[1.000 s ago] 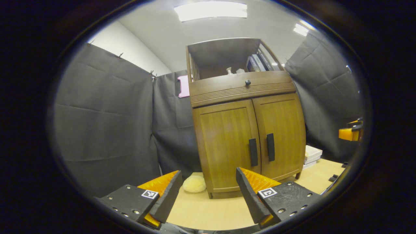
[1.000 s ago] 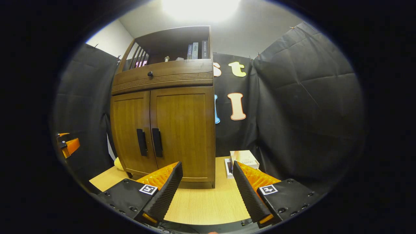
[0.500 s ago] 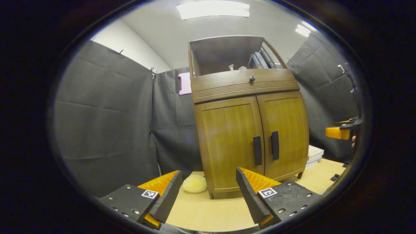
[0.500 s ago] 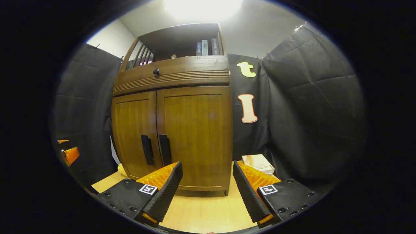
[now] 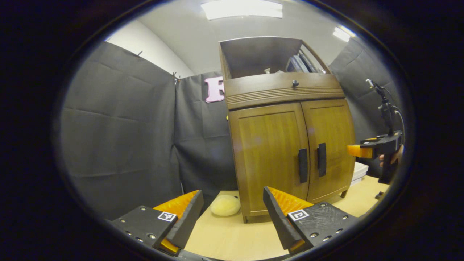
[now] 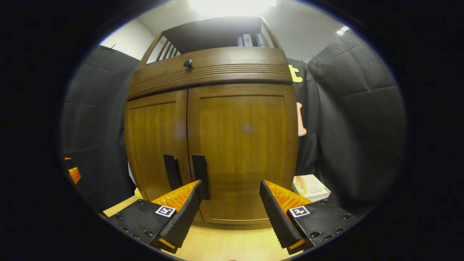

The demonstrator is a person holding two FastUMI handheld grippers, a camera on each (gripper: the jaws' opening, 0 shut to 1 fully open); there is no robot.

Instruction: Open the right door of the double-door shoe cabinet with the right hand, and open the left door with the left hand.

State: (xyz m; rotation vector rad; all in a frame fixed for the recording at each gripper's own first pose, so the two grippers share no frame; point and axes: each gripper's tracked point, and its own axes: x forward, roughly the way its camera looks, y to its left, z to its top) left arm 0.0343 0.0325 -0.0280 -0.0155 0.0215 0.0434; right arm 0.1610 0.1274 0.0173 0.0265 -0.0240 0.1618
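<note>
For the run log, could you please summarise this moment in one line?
phase: approach | right gripper: open, nearing right door handle | left gripper: open, farther back | both shoe cabinet doors closed

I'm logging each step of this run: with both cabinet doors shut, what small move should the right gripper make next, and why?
Probably ease the right gripper left and forward onto the right door handle. Its jaws stand open, the handle sits just off its left finger, and the right door is shut.

One shoe cabinet (image 5: 286, 145) with two doors, two black handles, one drawer knob (image 5: 295, 83); one yellow sponge (image 5: 225, 205).
</note>
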